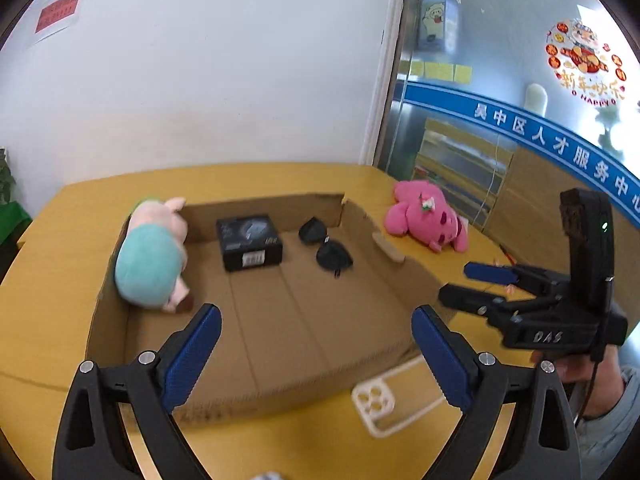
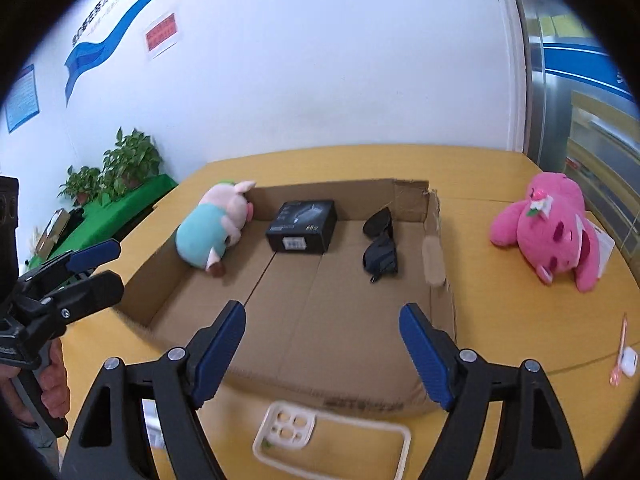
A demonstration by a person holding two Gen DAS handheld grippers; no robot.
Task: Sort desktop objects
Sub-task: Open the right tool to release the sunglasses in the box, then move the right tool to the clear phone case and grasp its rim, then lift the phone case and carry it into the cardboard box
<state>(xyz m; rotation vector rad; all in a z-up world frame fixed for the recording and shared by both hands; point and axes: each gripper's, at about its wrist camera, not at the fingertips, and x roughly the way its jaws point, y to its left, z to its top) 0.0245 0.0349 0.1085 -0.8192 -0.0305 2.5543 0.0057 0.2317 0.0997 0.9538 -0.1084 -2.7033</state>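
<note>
An open shallow cardboard box point(image 1: 264, 206) point(image 2: 340, 196) lies on the yellow table. Inside are a pig plush in a teal shirt point(image 1: 150, 264) point(image 2: 204, 236) against the left wall, a black product box point(image 1: 248, 242) point(image 2: 302, 226) and dark sunglasses point(image 1: 330, 252) point(image 2: 380, 250). A pink plush point(image 1: 424, 216) point(image 2: 552, 228) lies on the table to the right of the box. A white phone case point(image 1: 384, 396) point(image 2: 320, 436) lies in front of the box. My left gripper point(image 1: 316, 320) point(image 2: 116, 264) and right gripper point(image 2: 322, 312) point(image 1: 456, 280) hover over the box's near edge, both open with nothing between the fingers.
The yellow table point(image 1: 52, 320) point(image 2: 520, 320) ends at a white wall behind. A small white earbud case point(image 2: 628, 362) and a pink pen point(image 2: 620, 348) lie at the right edge. Potted plants point(image 2: 116, 168) stand on a green shelf to the left. A hand point(image 2: 52, 380) holds the left gripper's handle.
</note>
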